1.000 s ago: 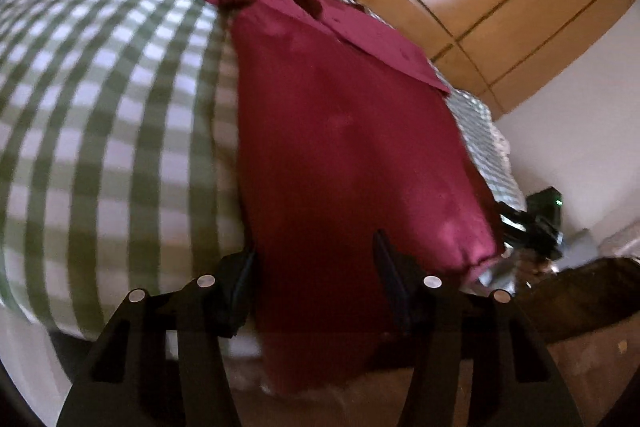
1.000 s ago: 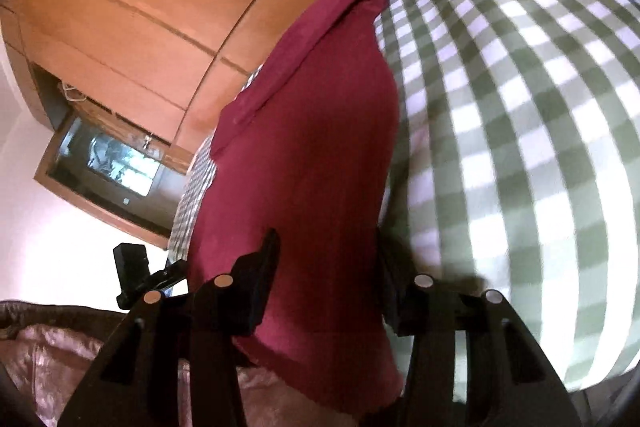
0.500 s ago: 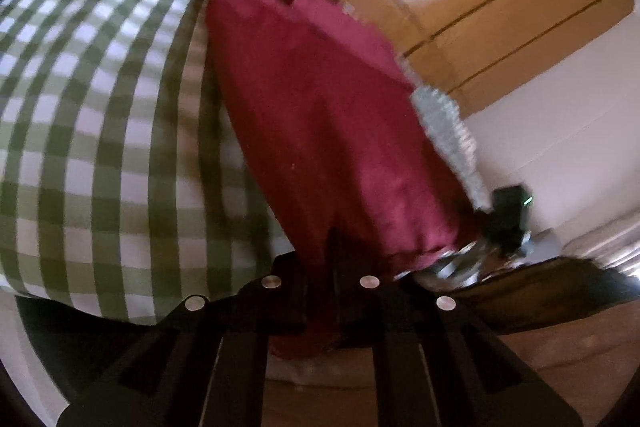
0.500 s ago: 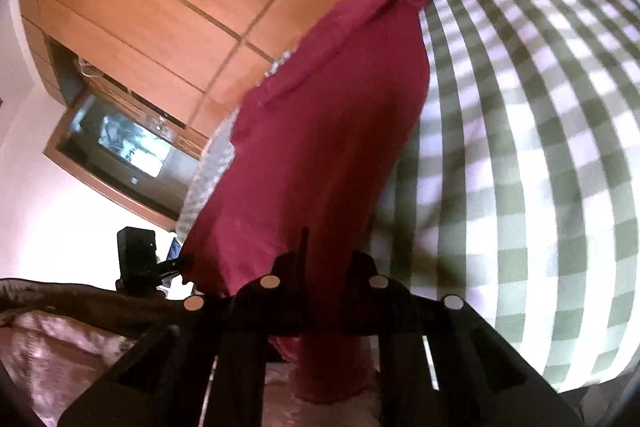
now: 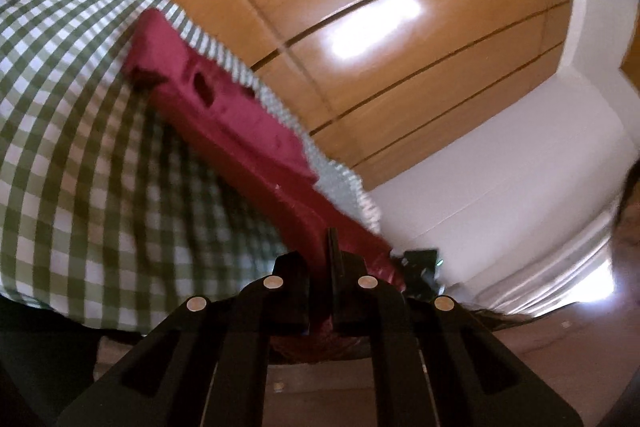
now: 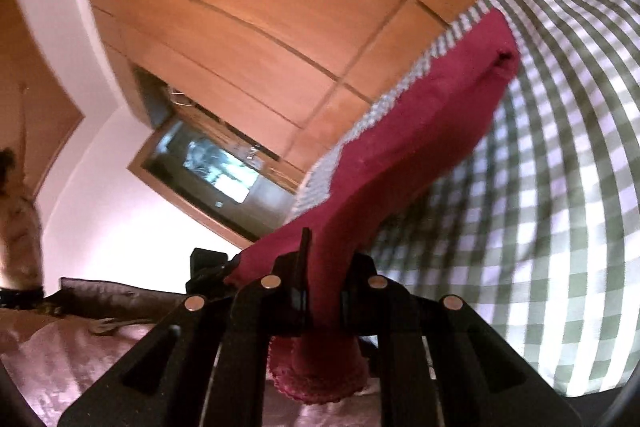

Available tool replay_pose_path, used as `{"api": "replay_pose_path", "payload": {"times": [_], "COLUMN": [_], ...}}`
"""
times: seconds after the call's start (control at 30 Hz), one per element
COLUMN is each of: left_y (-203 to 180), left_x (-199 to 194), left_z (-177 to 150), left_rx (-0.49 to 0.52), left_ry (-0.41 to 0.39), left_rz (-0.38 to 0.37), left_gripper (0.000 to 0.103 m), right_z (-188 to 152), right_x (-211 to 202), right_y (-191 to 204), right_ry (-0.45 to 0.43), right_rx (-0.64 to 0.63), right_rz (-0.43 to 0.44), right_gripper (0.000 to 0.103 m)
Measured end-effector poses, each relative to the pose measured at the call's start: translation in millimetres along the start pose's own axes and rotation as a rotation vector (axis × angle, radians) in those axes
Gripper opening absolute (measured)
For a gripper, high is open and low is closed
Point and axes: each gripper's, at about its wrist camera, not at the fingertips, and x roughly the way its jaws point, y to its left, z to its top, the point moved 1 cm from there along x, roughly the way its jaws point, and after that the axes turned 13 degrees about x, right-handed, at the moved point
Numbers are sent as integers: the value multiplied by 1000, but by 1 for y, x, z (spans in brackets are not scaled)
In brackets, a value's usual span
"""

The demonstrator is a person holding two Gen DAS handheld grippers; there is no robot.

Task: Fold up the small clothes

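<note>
A dark red garment (image 5: 240,131) lies on a green and white checked cover (image 5: 72,131), its far end flat and its near hem lifted. My left gripper (image 5: 326,267) is shut on one corner of that hem, the cloth bunched between the jaws. In the right wrist view the same red garment (image 6: 420,147) runs up from the checked cover (image 6: 560,207) to my right gripper (image 6: 324,279), which is shut on the other hem corner. A scalloped red edge hangs below its jaws. The lifted cloth stretches taut toward both grippers.
Wooden wardrobe doors (image 5: 360,7) stand behind the bed, with a white wall (image 5: 500,167) beside them. A framed dark screen (image 6: 212,171) sits in the wall. The other gripper's black body (image 5: 420,263) shows at the hem. A pinkish quilt (image 6: 60,347) lies low on the left.
Both grippers went from open around the hem to shut on it. Both then rose and tipped up, lifting the near end of the red garment off the checked cover.
</note>
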Motion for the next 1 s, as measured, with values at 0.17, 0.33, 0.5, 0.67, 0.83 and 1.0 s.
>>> {"api": "replay_pose_path", "payload": {"times": [0.17, 0.33, 0.5, 0.67, 0.83, 1.0], "left_y": [-13, -34, -42, -19, 11, 46], "left_x": [-20, -39, -47, -33, -6, 21], "left_z": [6, 7, 13, 35, 62, 84], "left_rx": [-54, -70, -84, -122, -146, -173], "left_ry": [-102, -153, -182, -150, -101, -57], "left_rz": [-133, -198, -235, -149, -63, 51], "left_gripper": [6, 6, 6, 6, 6, 6], "right_z": [-6, -14, 0, 25, 55, 89], "right_x": [-12, -21, -14, -4, 14, 35], "right_y": [21, 44, 46, 25, -4, -37], "right_ry": [15, 48, 32, -16, -70, -103], "right_rx": [-24, -34, -21, 64, 166, 269], "right_rz": [105, 236, 289, 254, 197, 146], "right_gripper": [10, 10, 10, 11, 13, 14]}}
